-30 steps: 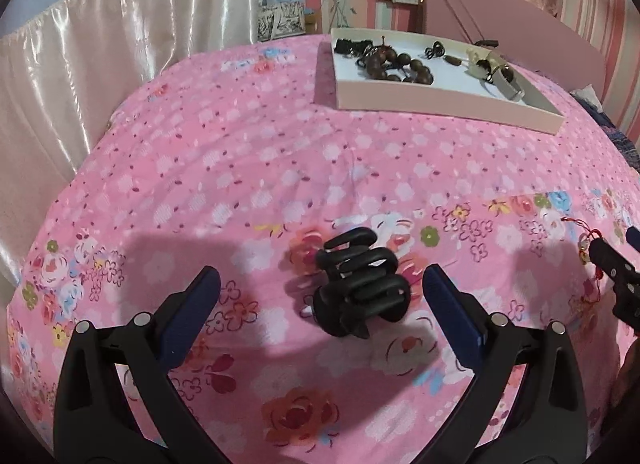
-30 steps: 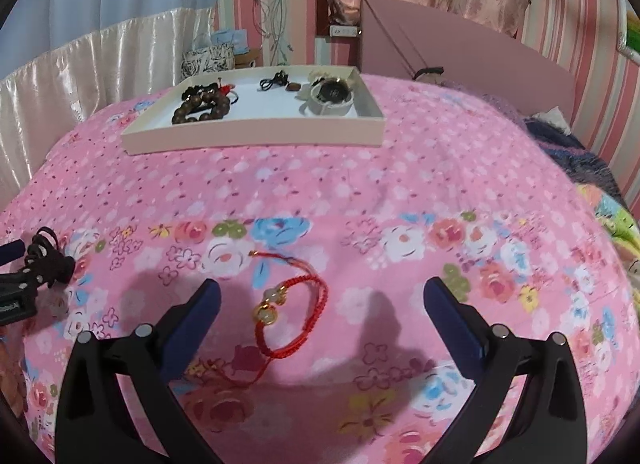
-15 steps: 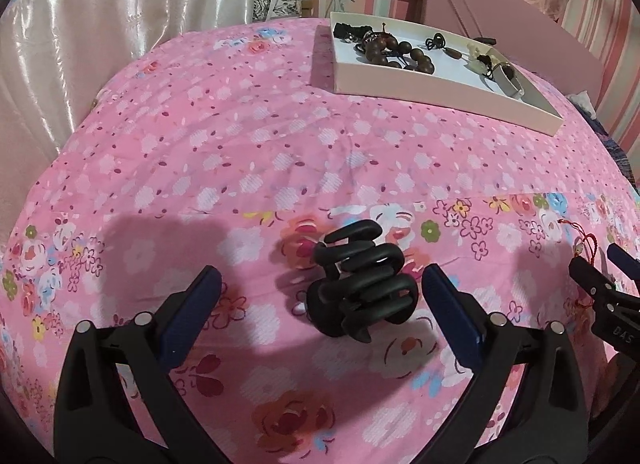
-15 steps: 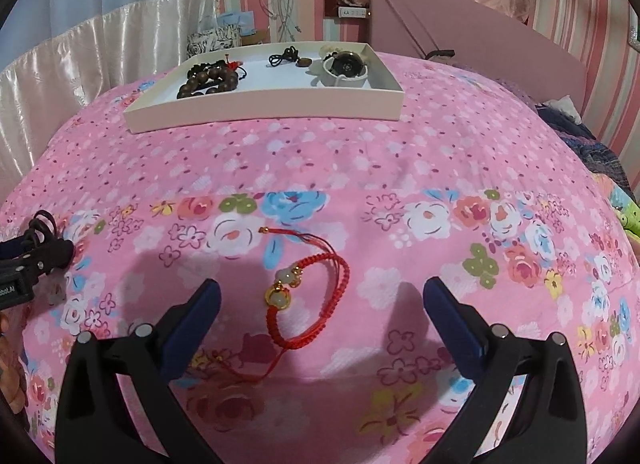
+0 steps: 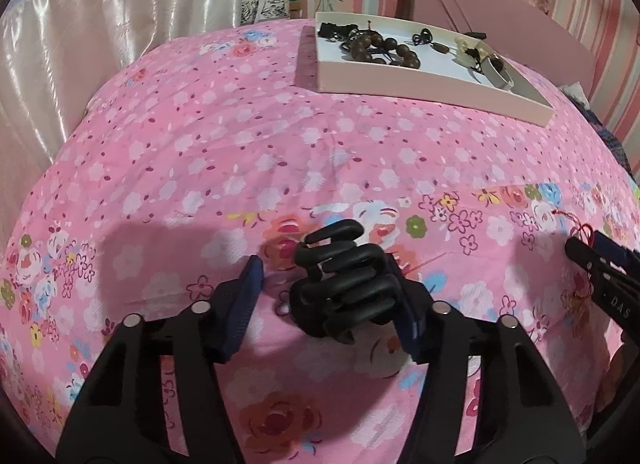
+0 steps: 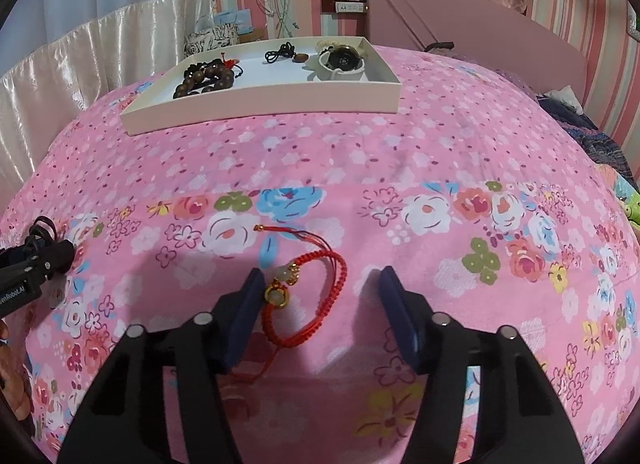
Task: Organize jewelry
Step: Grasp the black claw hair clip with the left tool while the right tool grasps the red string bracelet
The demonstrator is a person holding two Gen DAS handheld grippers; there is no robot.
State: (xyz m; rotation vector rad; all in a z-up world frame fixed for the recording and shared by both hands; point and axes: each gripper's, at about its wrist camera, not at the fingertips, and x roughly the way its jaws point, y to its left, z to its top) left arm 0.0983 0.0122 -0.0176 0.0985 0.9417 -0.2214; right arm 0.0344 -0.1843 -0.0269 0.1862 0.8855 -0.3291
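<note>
A black hair claw clip (image 5: 344, 284) lies on the pink flowered bedspread between the fingers of my left gripper (image 5: 322, 264). Its jaws are closing: the right pad (image 5: 404, 312) touches the clip, the left pad stands a little off it. A red cord bracelet (image 6: 316, 288) with gold and pale beads lies between the fingers of my right gripper (image 6: 320, 274), whose jaws are closing too. The left pad (image 6: 244, 312) meets the beads, the right pad is well apart. A white tray (image 6: 260, 104) at the far side of the bed holds a brown bead bracelet (image 6: 204, 80).
In the left wrist view the tray (image 5: 420, 80) also holds a black cord pendant and a pale bangle. A satin curtain (image 5: 80, 44) hangs along the bed's left side. A pink headboard (image 6: 460, 12) stands behind, and dark bedding (image 6: 600, 140) lies at the right.
Both grippers' jaws have narrowed from wide open to about half, one around the clip and one around the bracelet. Neither hand has shifted much. Clip and bracelet lie where they were.
</note>
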